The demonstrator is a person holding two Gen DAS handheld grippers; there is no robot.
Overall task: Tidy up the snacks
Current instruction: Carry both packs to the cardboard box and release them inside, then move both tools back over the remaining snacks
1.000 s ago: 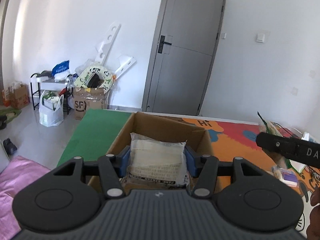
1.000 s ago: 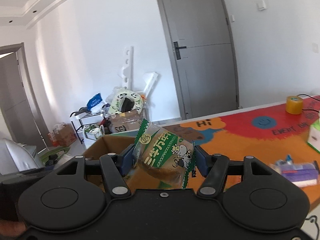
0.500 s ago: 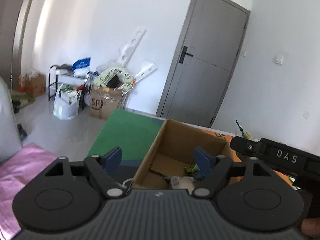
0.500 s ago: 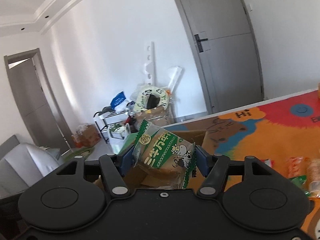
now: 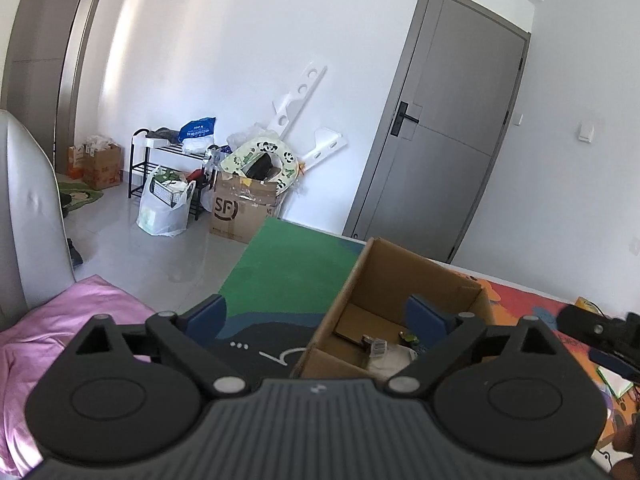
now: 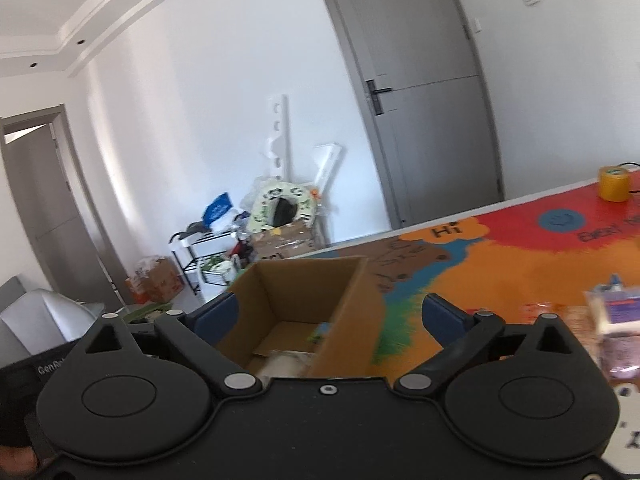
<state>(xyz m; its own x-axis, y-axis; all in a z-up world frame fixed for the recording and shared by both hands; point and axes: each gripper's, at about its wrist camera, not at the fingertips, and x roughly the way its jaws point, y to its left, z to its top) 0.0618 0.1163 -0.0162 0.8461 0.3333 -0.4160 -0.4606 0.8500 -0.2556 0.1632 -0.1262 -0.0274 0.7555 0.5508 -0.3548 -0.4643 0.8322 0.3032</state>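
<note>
Grippers, both angled gently downward, hover near the open cardboard box (image 5: 404, 276) on the desk (image 6: 520, 256), whose top carries a bright cartoon mat. The left gripper (image 5: 318, 316) is released and its jaws are opening wider; nothing sits between its blue pads, the left one over the green part of the mat and the right one over the box's interior. The right gripper (image 6: 330, 316) is likewise released with its jaws opening, straddling the near end of the box with nothing pinched between them. Inside the box lie the snack packets (image 5: 390, 354), a pale one on the floor of the box and a scrap of green wrapper (image 6: 320, 330) beside it. More snacks (image 6: 608, 312) remain on the mat at the right, blurred. The tip of the right gripper shows at the right edge of the left wrist view. A yellow tape roll (image 6: 613, 183) stands at the far right of the desk. Beyond are a grey door (image 5: 444, 120) and floor clutter against the wall.
</note>
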